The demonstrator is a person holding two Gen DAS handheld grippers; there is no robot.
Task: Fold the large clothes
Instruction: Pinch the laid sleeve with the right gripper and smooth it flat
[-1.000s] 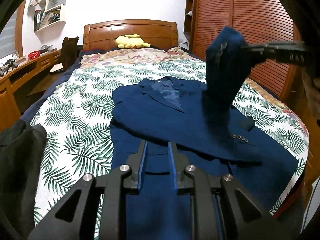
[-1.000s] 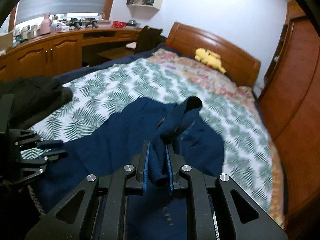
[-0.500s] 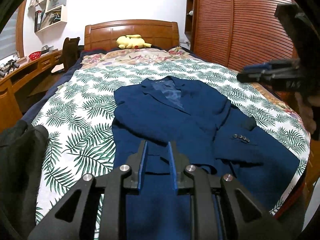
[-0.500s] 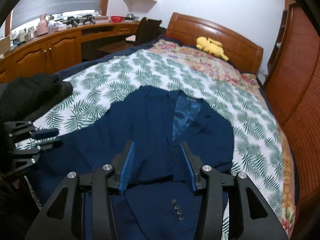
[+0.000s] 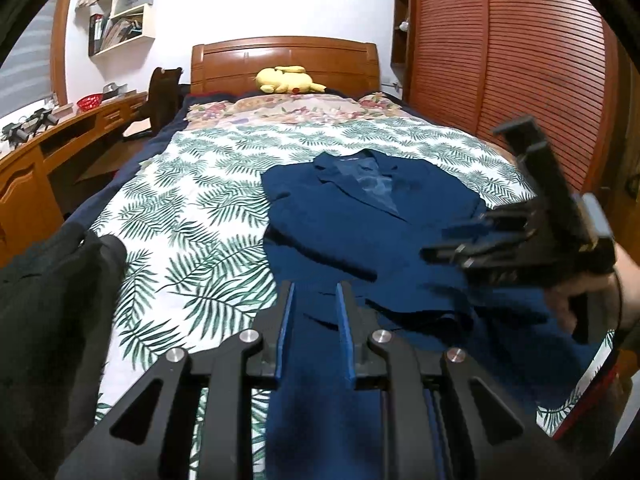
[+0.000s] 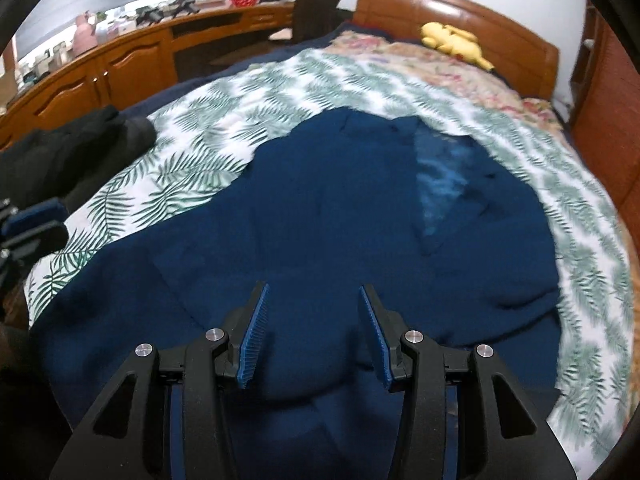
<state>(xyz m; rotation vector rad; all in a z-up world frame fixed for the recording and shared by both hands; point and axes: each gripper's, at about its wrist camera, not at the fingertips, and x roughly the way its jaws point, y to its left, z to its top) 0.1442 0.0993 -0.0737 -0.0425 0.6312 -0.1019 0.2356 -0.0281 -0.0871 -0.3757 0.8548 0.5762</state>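
At the left edge of the left wrist view lies a black garment (image 5: 48,320) on the leaf-print bedspread (image 5: 192,220). Centre frame, the navy jacket (image 5: 360,232) lies spread flat, and the left gripper (image 5: 314,320) pinches its near hem between narrow jaws. At right, the right gripper (image 6: 312,332) hovers above the jacket, spread wide, holding nothing.

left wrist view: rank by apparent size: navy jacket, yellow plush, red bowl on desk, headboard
1. navy jacket, though nearness to the camera inflates it
2. headboard
3. yellow plush
4. red bowl, far off and tiny in frame
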